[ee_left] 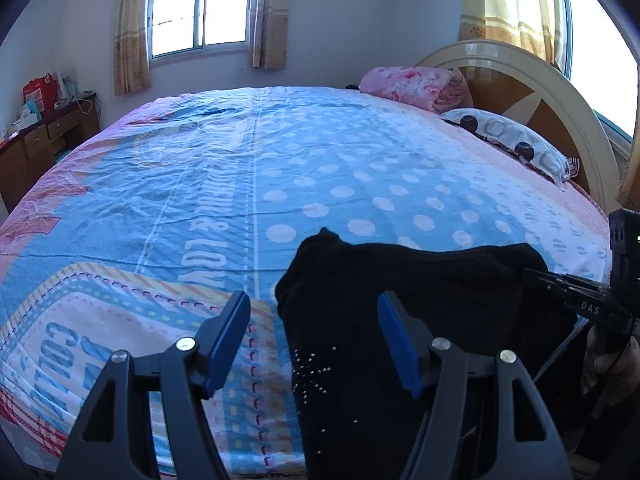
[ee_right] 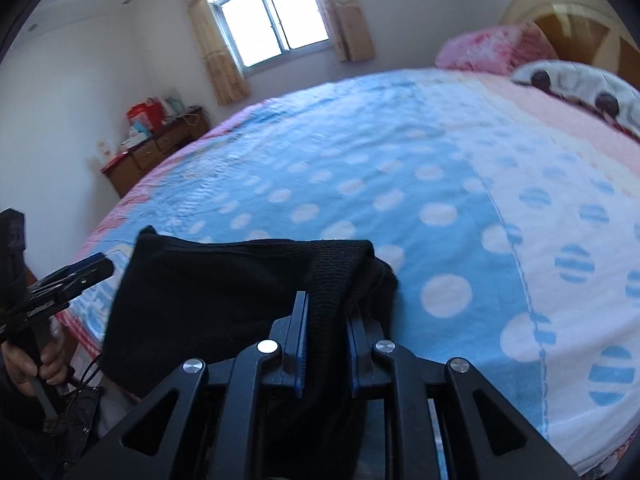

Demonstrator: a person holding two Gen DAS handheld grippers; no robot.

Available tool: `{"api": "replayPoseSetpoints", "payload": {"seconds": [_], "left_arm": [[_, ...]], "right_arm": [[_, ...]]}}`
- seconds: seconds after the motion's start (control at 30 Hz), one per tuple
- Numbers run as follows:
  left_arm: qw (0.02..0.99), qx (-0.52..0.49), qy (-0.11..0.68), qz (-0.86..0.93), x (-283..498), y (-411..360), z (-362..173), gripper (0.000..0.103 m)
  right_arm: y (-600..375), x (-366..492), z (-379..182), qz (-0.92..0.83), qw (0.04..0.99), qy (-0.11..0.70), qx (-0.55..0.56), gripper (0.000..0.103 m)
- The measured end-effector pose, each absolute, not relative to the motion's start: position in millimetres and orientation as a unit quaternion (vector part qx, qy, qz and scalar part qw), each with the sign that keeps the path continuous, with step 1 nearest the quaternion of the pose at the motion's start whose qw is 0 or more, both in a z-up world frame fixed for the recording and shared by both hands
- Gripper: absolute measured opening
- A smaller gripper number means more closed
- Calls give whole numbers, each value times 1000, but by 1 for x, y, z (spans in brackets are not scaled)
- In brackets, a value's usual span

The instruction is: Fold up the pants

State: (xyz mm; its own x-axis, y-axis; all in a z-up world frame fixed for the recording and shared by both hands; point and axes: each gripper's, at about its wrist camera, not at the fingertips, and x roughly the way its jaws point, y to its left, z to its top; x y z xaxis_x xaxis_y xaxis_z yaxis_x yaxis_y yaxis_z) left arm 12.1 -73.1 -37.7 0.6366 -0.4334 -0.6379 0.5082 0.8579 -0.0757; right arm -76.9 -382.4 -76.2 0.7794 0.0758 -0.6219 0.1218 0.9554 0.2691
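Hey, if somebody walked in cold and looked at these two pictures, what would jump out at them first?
The black pants, heaped at the near edge of the bed against its bright blue polka-dot cover. Next, the right gripper, its fingers shut on a fold of the pants, while the left gripper hangs open over their left edge. Farther back, a pink rolled blanket lies by the headboard.

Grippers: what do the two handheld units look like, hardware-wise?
Both match: the left gripper and right gripper have black triangulated linkage arms with cut-out windows, silver pivot bolts, and blue pads lining the jaws. The right one, seen side-on from the left wrist view, carries white "DAS" lettering. A thin black cable hangs below the bare left hand.
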Motion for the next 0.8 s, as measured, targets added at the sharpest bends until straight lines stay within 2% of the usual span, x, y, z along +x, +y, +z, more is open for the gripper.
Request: {"api": "replayPoseSetpoints", "payload": {"seconds": [0.17,0.23,0.33,0.43,0.53,0.63,0.7,0.8], "left_arm": [[902,84,348,-242,18,-87,-43,68],[906,82,338,-240,18,-86,-35,69],[912,67,324,-241,19,-82,-23,72],[909,72,322,-256,22,-96,-20,73],[902,89,328,-267,30,-118,-31,74],[891,91,371,-244,50,-129,-54,74],[882,77,402,-234,63,-132,-69,77],[883,64,411,-219,70,-132,-79,91]], "right_arm": [[-377,-73,-79,-2,934,328,137,26],[-385,-78,-73,-4,932,321,168,27],[-398,-96,-57,-13,939,265,221,27],[-389,-110,-38,32,949,236,209,27],[-360,-110,-43,77,944,270,175,27],[-346,-106,-61,84,931,313,166,27],[-349,-102,-76,62,923,341,166,27],[-365,-102,-92,65,908,353,214,27]]}}
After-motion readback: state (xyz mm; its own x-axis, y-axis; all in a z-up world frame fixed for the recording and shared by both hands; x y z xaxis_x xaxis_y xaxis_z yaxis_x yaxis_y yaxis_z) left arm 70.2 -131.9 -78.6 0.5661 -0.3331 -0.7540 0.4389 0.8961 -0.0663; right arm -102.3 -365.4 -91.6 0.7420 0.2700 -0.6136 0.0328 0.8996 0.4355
